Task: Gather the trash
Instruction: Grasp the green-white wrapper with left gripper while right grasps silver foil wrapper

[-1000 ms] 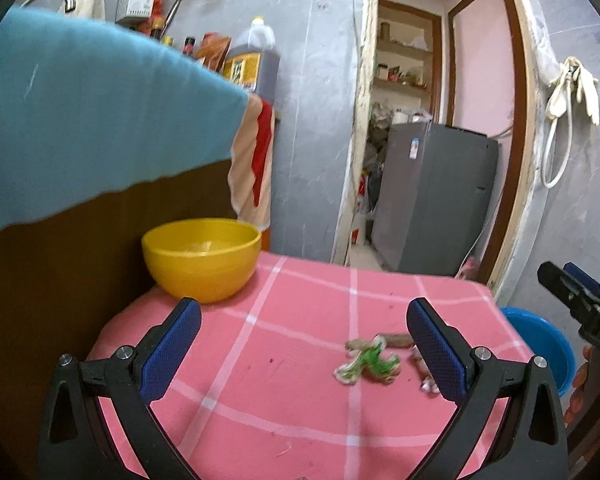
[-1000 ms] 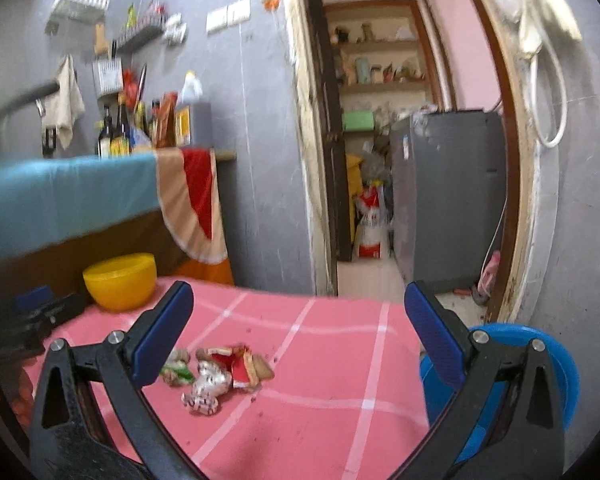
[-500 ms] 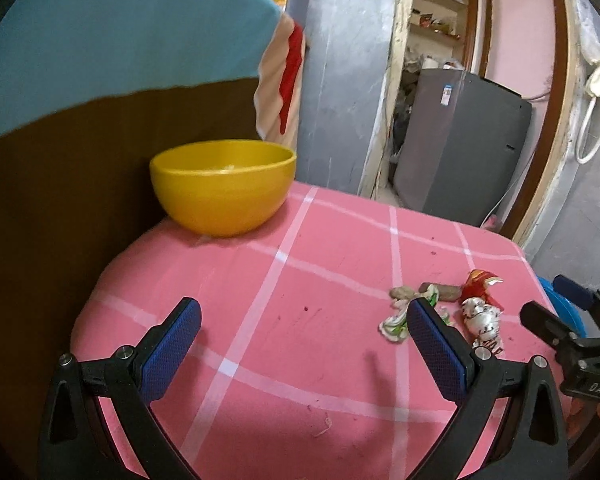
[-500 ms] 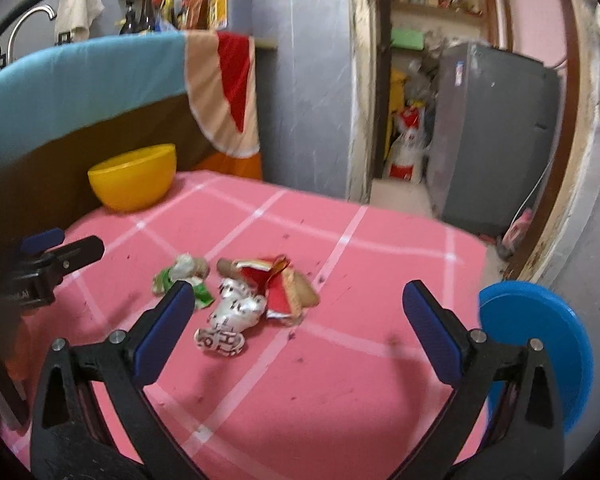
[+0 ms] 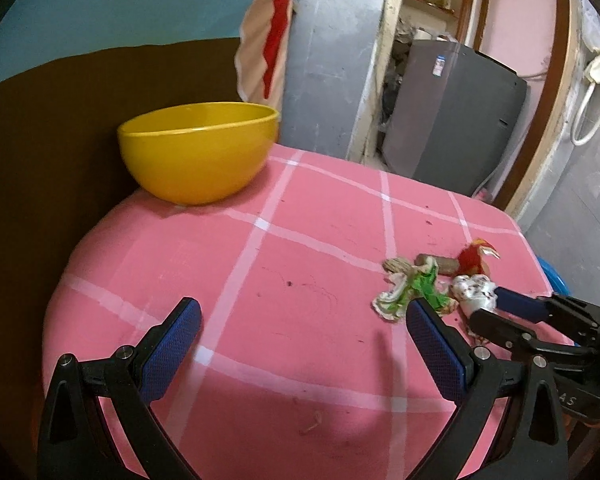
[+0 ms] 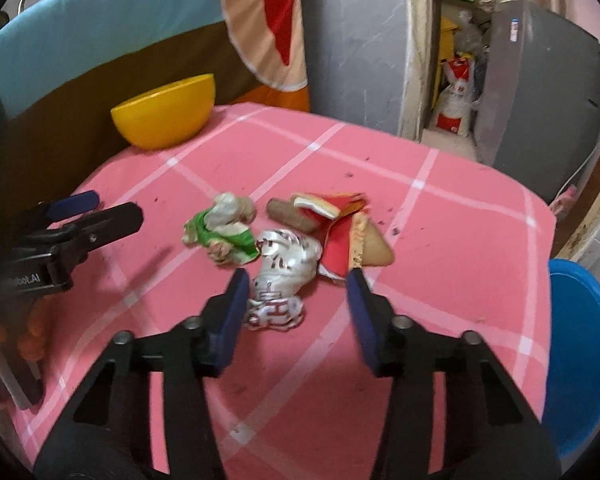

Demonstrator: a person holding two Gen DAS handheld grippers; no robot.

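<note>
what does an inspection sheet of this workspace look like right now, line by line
surface: pink checked tablecloth, dark specks on it.
job's things: crumpled green-and-white wrapper, crumpled silver-white foil wrapper, torn red-and-tan packet, brown lump, clustered mid-table; yellow plastic bowl at the far left corner; blue plastic tub beyond the right edge.
clutter: nothing seen beyond the trash.
grippers: right gripper has just been closing, jaws around the foil wrapper, pads not yet pressing; left gripper wide open, nothing between its jaws.
cables: white cord hanging on the wall.
surroundings: teal cloth draped behind, grey appliance in the doorway.
</note>
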